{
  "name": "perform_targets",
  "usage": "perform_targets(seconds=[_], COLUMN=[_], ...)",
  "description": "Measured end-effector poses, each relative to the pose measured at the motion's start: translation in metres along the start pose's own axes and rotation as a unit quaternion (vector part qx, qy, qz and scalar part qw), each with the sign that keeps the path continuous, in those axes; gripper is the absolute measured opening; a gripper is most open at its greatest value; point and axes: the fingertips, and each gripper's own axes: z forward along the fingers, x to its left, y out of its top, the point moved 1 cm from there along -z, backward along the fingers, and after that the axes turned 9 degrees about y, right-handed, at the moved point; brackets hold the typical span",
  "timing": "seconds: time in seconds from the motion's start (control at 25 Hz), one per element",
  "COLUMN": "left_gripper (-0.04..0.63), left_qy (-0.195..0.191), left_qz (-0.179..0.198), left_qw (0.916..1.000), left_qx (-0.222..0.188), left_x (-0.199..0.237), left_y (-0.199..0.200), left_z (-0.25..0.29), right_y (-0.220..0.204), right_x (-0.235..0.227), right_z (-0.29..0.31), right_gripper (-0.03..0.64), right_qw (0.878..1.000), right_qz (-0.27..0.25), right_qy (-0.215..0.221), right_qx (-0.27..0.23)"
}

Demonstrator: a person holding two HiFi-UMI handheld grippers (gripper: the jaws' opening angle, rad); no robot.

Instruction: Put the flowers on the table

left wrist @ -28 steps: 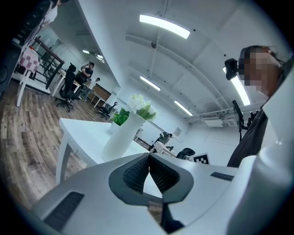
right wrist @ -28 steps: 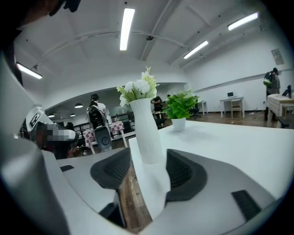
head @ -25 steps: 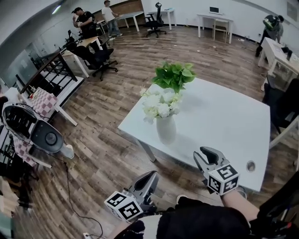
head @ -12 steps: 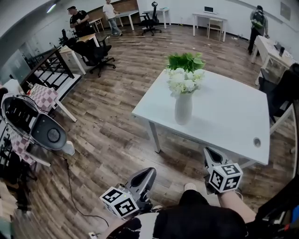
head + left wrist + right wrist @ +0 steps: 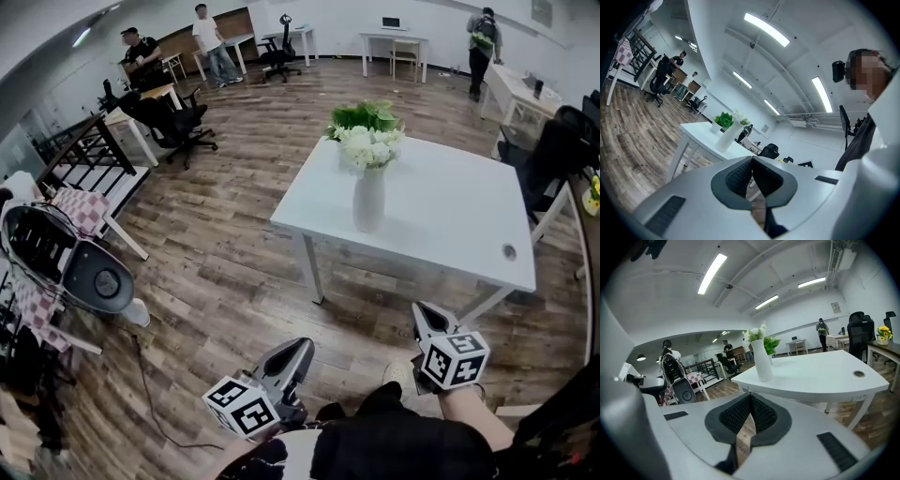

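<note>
Head view: the flowers (image 5: 367, 145) stand in a white vase (image 5: 368, 202) on the desk (image 5: 450, 211), close to its near edge and toward the left corner, with a green plant (image 5: 361, 116) just behind. The left gripper (image 5: 302, 348) and right gripper (image 5: 427, 317) hang well apart from the desk. The left fingers are pressed together on nothing; the right fingers have just closed, also on nothing. The task looks done. The risk now is the vase itself: tall, narrow and top-heavy beside an edge, it could topple if anyone knocks the desk or a gripper sweeps past carelessly.
</note>
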Motion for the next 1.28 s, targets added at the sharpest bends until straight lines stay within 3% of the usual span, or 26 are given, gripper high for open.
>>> perform_targets(seconds=[0.32, 1.28], left_gripper=[0.011, 0.011], left_qy=[-0.018, -0.027], left_qz=[0.000, 0.006], left_qw=[0.9998, 0.9995], left_qx=[-0.009, -0.016], left_x=[-0.012, -0.018], left_y=[-0.002, 0.006], left_z=[-0.004, -0.009], right_y=[0.000, 0.003], right_x=[-0.003, 0.002], right_z=[-0.013, -0.022], right_gripper=[0.015, 0.015], right_qw=[0.999, 1.000], right_qz=[0.030, 0.013], right_qy=[-0.008, -0.014], right_qx=[-0.009, -0.003])
